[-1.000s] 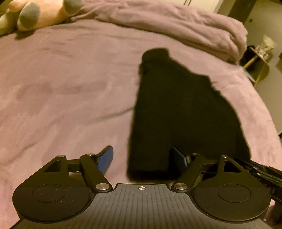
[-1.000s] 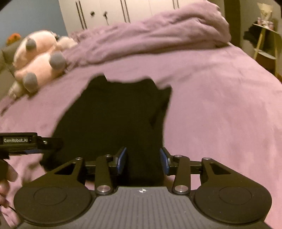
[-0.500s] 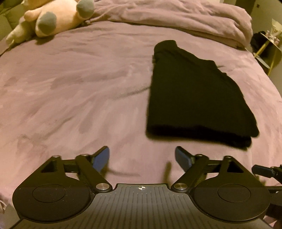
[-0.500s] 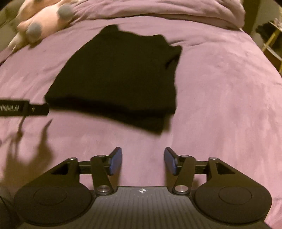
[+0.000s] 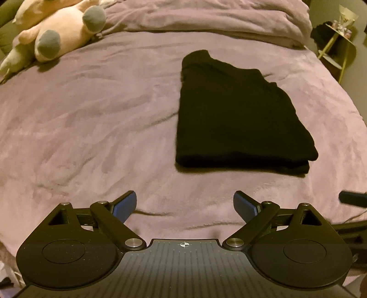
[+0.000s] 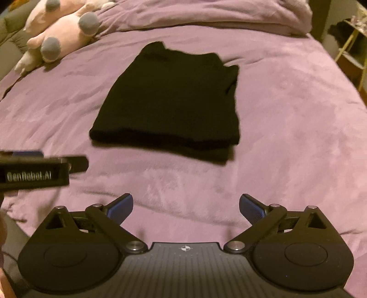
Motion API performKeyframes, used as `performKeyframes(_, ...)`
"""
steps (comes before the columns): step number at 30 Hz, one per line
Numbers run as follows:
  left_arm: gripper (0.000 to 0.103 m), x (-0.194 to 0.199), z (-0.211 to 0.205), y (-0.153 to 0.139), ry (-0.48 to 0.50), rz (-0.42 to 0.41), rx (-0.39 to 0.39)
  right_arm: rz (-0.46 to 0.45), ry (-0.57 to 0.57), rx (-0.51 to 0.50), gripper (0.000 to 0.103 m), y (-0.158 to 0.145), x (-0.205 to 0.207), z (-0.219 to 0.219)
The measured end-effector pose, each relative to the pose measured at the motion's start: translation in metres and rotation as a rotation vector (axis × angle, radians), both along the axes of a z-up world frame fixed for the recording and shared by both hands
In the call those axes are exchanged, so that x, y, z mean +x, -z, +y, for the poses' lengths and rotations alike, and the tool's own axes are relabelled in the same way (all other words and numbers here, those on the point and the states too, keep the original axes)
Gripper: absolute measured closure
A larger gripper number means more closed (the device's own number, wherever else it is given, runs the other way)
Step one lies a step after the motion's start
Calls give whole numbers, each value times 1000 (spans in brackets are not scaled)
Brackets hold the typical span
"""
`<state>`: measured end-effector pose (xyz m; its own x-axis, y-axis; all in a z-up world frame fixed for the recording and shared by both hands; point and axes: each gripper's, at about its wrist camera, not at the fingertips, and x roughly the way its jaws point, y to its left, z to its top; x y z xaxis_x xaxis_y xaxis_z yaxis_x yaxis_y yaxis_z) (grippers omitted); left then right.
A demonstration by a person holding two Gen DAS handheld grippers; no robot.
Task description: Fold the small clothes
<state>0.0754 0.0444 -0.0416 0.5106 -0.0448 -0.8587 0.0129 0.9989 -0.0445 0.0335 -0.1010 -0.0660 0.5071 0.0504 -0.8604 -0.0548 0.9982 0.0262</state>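
purple bed (image 5: 91,119), yellow side shelf (image 5: 341,43), dim light

Plush (image 5: 57,34) cut off at top-left edge, head out of frame; shelf (image 5: 339,45) right of the duvet (image 5: 206,20) dim, items on it too small to tell; garment (image 6: 174,96) near edge blurred in right view.
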Motion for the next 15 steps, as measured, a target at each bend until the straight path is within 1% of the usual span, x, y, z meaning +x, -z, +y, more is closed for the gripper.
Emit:
performKeyframes(3,6,2,-3,-2,22,22,15,-41,26,5,4,-10,5,-3)
performKeyframes(5,6,2,-5,-4,31,9,24,-58,41,8,4,-15,6,-5)
performKeyframes(10,6,4,-9,-8,46,-1,36,-58,77,-35,4,-20,10,-6)
performKeyframes(15,6,7,-10,-8,41,5,44,-39,98,-20,4,-22,14,-11)
